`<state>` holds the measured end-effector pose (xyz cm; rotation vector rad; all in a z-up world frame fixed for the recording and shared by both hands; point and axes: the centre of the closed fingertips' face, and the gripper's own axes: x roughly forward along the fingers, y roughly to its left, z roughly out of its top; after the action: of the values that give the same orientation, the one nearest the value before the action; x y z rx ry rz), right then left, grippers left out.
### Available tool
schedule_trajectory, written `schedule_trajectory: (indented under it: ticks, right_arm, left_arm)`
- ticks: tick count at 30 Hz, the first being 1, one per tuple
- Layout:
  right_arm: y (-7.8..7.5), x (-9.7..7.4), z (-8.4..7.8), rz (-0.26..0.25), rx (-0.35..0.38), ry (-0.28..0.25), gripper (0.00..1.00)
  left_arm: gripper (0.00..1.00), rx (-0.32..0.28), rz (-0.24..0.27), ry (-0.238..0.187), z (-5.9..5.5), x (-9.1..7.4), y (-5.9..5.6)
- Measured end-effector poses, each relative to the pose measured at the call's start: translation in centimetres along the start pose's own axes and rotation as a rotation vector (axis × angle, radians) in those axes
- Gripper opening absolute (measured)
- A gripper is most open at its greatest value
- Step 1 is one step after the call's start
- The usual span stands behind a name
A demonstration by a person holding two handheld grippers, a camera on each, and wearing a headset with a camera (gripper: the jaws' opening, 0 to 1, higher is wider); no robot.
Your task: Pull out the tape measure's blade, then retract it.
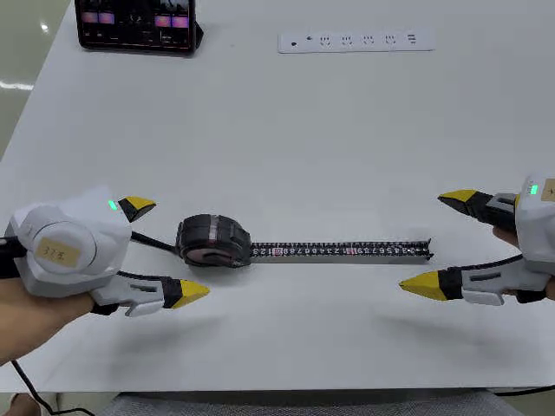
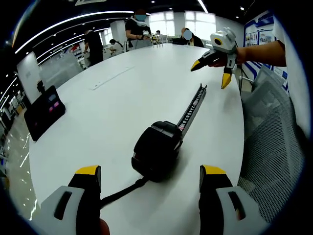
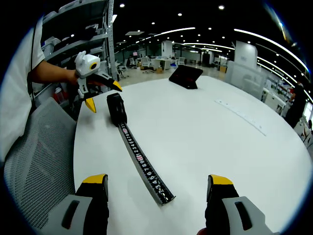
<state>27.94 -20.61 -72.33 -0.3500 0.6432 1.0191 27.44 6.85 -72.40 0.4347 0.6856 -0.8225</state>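
blade (image 1: 342, 251) already pulled out of tape measure case (image 1: 213, 242), flat on counter (image 1: 277, 130); left tool (image 1: 169, 248) and right tool (image 1: 431, 241) both released, holding nothing; retraction not yet done.

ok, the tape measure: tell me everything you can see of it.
The tape measure has a black, rounded case, plastic by its look, with a reddish patch on its side and a black cord trailing from its back. Its dark blade, with pale numerals and red marks, lies pulled out flat on the white table. The left gripper and right gripper, both open, touch nothing.
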Motion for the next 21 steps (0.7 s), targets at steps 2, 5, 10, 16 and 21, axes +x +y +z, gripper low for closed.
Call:
schedule_trajectory:
  ticks: [2,5,10,16,21]
  right_arm:
    - [0.0,-0.1,0.2,-0.010,0.009,-0.014,0.83]
    - [-0.1,-0.3,0.1,-0.027,0.016,-0.020,0.85]
    - [0.4,-0.6,0.2,-0.042,0.028,-0.038,0.86]
    - [0.9,-0.8,0.3,-0.042,0.058,-0.059,0.87]
    - [1.3,-0.9,0.3,-0.040,0.067,-0.070,0.88]
  left_arm:
    - [0.80,-0.013,0.015,-0.020,0.1,-0.3,0.1]
    - [0.79,-0.025,0.021,-0.029,0.0,-0.6,-0.1]
    - [0.81,-0.057,0.033,-0.048,-0.3,-0.9,-0.5]
    - [0.84,-0.060,0.060,-0.063,-0.7,-1.4,-0.6]
    - [0.89,-0.085,0.069,-0.089,-0.8,-2.0,-0.6]
